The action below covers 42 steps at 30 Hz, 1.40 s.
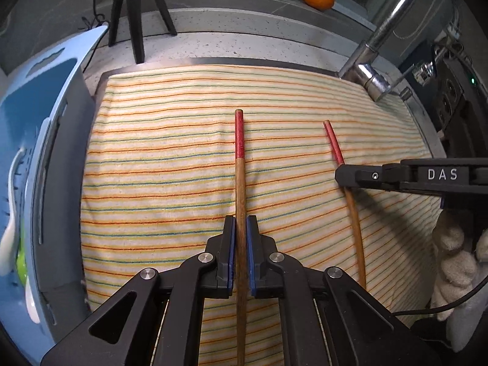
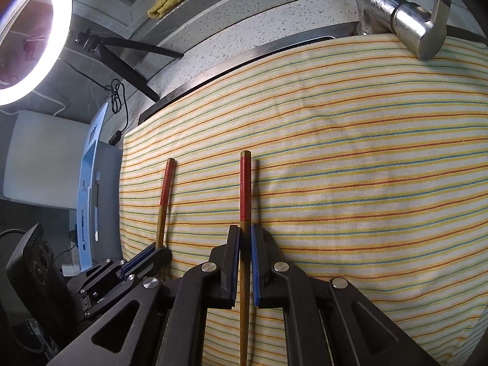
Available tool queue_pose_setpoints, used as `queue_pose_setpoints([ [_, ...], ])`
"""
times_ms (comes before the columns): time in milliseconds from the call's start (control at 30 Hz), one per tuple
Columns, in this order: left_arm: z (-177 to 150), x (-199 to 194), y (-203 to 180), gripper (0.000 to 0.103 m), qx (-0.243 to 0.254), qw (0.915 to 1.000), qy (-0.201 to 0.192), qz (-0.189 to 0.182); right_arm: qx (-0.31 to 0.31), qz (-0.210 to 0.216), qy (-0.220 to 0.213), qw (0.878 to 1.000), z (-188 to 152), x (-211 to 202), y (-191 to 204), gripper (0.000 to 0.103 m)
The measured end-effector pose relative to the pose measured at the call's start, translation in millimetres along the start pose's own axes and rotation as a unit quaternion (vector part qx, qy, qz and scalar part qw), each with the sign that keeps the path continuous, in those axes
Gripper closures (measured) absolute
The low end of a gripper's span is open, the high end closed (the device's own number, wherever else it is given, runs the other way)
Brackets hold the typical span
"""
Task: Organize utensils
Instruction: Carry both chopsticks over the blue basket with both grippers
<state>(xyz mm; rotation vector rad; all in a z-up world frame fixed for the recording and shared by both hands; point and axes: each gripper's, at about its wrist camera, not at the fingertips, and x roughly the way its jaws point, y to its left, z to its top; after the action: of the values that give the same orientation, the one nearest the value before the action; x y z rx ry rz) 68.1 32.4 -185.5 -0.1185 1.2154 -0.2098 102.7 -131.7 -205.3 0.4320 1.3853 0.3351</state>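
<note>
In the lower centre of the left wrist view, the left gripper [image 1: 241,222] has its jaws clamped on a red-tipped chopstick [image 1: 240,183] running straight up between the blue pads over the striped towel [image 1: 158,158]. The right gripper [image 2: 245,231], lower centre of its own view, is likewise closed on a second chopstick [image 2: 245,195]. Bare towel spreads wide to the right there; a blue rack [image 1: 36,152] borders the towel's left edge, a faucet [image 1: 375,82] its upper right.

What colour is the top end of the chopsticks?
Red, above a plain brown wooden shaft. It shows best in the left wrist view, on the chopstick between the left gripper fingers.
</note>
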Motion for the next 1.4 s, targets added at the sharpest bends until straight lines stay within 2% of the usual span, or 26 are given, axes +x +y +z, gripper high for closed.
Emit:
queue_pose_setpoints([
  [133,-1,-15,0,0.097,-0.012,0.9996,-0.014,-0.020,0.000,0.010,-0.010,1.000,2,-10,3,0.096],
  [300,5,-36,1,0.097,-0.016,0.9989,-0.037,-0.024,-0.008,0.030,-0.020,0.999,6,-21,18,0.096],
  [467,8,-58,13,0.097,-0.014,0.9985,-0.051,-0.016,-0.023,0.058,-0.025,0.998,11,-26,52,0.096],
  [633,9,-81,45,0.097,-0.025,0.9974,-0.067,-0.004,-0.050,0.080,-0.028,0.995,15,-25,98,0.097],
  [933,3,-114,112,0.097,-0.063,0.9936,-0.090,0.027,-0.086,0.093,-0.024,0.992,13,-6,169,0.097],
  [1100,0,-119,139,0.097,-0.079,0.9920,-0.093,0.033,-0.100,0.097,-0.025,0.990,11,5,198,0.097],
  [1400,-3,-104,169,0.097,-0.098,0.9920,-0.075,0.028,-0.106,0.081,-0.019,0.991,15,43,237,0.097],
])
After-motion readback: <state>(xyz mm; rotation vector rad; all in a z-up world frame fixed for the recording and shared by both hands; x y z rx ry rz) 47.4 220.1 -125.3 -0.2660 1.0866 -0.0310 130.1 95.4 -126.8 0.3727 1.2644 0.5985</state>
